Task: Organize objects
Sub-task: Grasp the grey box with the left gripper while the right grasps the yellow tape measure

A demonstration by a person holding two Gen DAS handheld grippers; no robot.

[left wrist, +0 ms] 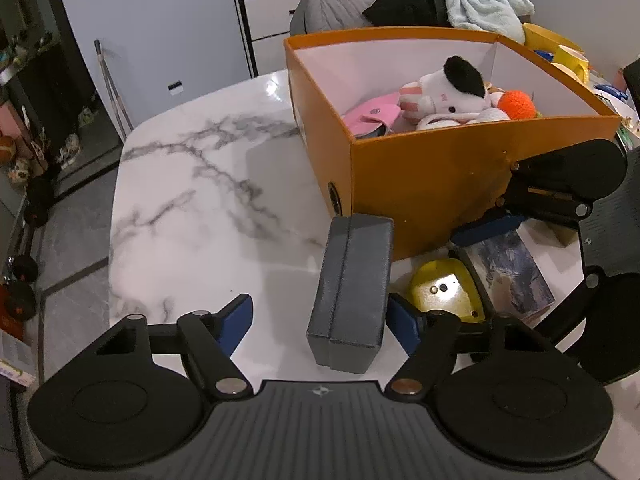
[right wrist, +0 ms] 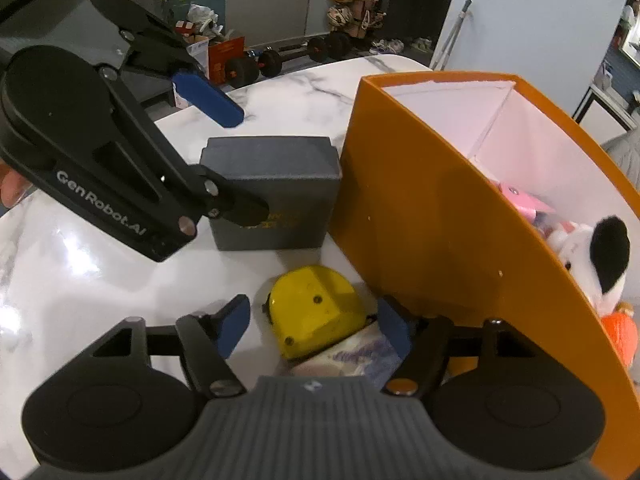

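Note:
An orange box [left wrist: 432, 176] stands on the white marble table [left wrist: 192, 216] and holds a plush toy [left wrist: 452, 92], a pink pouch [left wrist: 372, 114] and an orange ball [left wrist: 518, 104]. A dark grey case [left wrist: 352, 292] lies in front of the box, between my open left gripper's fingers [left wrist: 324, 322], nearer the right one. A yellow tape measure [right wrist: 316, 310] and a printed packet [right wrist: 360, 356] lie by the box [right wrist: 460, 240]; my open right gripper [right wrist: 314, 322] straddles them. The grey case [right wrist: 276, 188] and the left gripper [right wrist: 208, 98] show in the right wrist view.
A chair with a grey cushion, black cloth and pale towel [left wrist: 484, 4] stands behind the box. Yellow cups [left wrist: 568, 60] sit at the far right. Dumbbells [right wrist: 276, 60] and clutter lie on the floor beyond the table edge.

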